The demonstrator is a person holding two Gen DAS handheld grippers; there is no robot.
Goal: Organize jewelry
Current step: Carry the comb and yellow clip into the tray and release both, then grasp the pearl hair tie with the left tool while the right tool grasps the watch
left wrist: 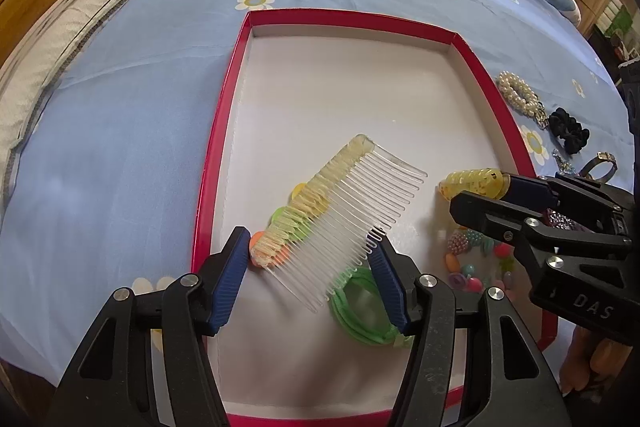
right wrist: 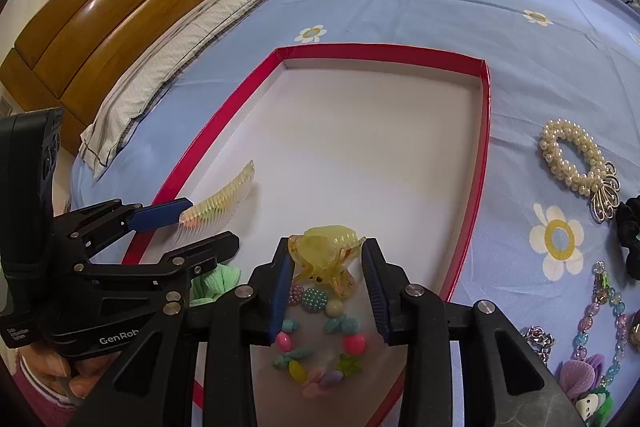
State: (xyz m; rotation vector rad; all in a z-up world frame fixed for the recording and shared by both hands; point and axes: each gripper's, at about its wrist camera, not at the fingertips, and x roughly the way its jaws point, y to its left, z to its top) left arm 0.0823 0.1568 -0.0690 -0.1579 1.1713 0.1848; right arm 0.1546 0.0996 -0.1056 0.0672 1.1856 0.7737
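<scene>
A shallow red-rimmed tray [left wrist: 224, 131] [right wrist: 484, 147] with a white floor lies on the blue bedsheet. A clear hair comb [left wrist: 340, 203] [right wrist: 224, 199] with yellow, green and orange trim lies slanted on the tray floor between my left gripper's [left wrist: 310, 239] [right wrist: 212, 223] blue pads. Its ends sit at the pads, and the jaws stand open. A yellow claw clip [right wrist: 324, 251] [left wrist: 472, 183] sits between my right gripper's [right wrist: 328, 243] [left wrist: 480, 193] pads, just beyond a pastel bead bracelet [right wrist: 320, 343]. Those jaws also stand open, close beside the clip.
A green hair tie [left wrist: 360, 307] lies in the tray under the left gripper. On the sheet right of the tray are a pearl scrunchie [right wrist: 572, 159], a black scrunchie [left wrist: 568, 131] and a bead necklace [right wrist: 600, 319]. Pillows and a wooden headboard [right wrist: 120, 27] stand behind.
</scene>
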